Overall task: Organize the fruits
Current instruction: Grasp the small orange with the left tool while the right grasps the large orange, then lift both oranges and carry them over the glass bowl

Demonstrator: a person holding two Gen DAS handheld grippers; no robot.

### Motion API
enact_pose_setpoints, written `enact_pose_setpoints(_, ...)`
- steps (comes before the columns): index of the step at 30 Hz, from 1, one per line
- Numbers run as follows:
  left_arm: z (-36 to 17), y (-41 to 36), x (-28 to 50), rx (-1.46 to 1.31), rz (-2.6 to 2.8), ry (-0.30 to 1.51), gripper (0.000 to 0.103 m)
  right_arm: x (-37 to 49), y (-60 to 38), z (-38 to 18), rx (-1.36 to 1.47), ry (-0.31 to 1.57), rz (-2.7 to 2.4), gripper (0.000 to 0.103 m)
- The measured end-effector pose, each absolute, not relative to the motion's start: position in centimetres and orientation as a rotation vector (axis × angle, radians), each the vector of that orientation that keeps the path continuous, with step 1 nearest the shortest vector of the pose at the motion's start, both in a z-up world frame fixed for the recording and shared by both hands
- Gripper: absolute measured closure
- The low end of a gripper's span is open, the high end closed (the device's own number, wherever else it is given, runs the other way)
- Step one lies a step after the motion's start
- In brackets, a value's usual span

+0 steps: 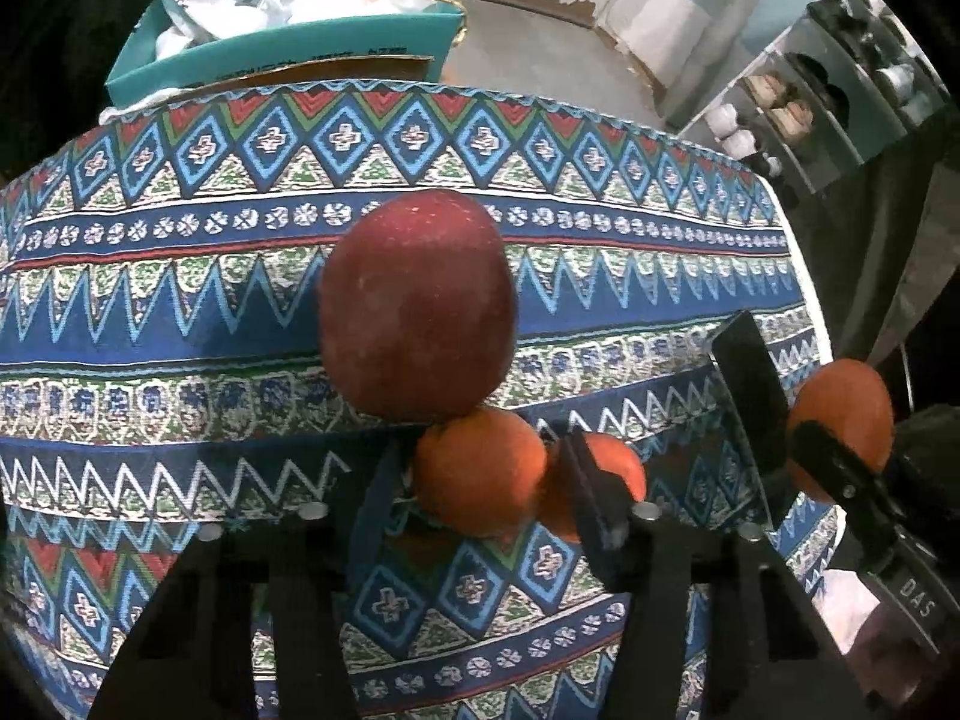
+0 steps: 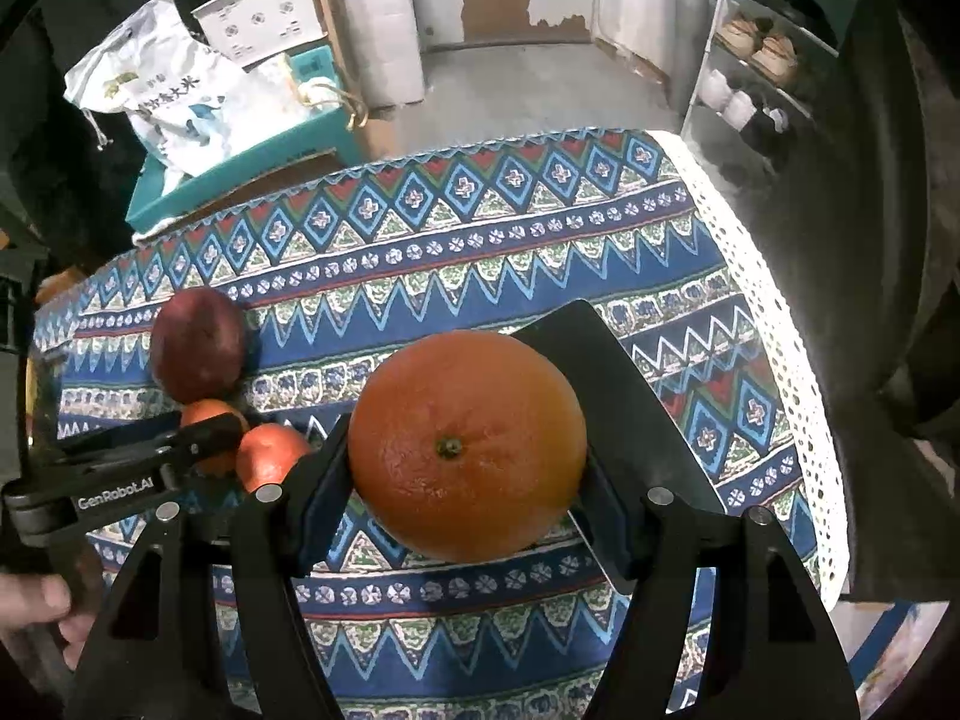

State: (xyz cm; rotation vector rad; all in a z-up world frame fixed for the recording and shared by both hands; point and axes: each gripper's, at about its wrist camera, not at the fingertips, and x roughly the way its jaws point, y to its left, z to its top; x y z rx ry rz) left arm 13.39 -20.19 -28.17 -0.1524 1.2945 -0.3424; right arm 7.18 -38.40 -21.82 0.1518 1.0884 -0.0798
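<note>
On the patterned tablecloth point(image 1: 180, 276) a dark red apple point(image 1: 414, 306) rests against two small oranges. My left gripper point(image 1: 480, 459) is shut on the nearer small orange point(image 1: 480, 471). The second small orange point(image 1: 612, 468) lies just outside its right finger. In the right wrist view the same apple point(image 2: 198, 348) and small oranges point(image 2: 270, 456) sit at the left, with a left finger point(image 2: 204, 435) across one of them. My right gripper point(image 2: 468, 468) is shut on a large orange point(image 2: 468, 444), stem end facing the camera, held above the cloth. That large orange point(image 1: 840, 414) shows at the right edge of the left wrist view.
A teal box point(image 2: 240, 162) with a white printed bag point(image 2: 174, 90) stands beyond the table's far left edge. A shoe rack point(image 2: 762, 72) stands at the far right. The cloth's white lace border point(image 2: 774, 324) marks the right table edge. A person's hand point(image 2: 36, 600) shows at lower left.
</note>
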Motion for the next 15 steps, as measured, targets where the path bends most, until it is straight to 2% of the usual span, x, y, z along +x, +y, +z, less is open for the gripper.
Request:
enact_pose_setpoints(8,-27.8,-20.1,12.8,-0.112,-0.345,1.271,0.057,7.2,-38.2,-21.7,0.155,1.087,-0.071,0.034)
enact_pose_setpoints(15,-24.6,-19.6,11.7,-0.027,-0.347,1.18,0.058,7.2,-37.2,-20.7,0.125,1.058,-0.064,0.034)
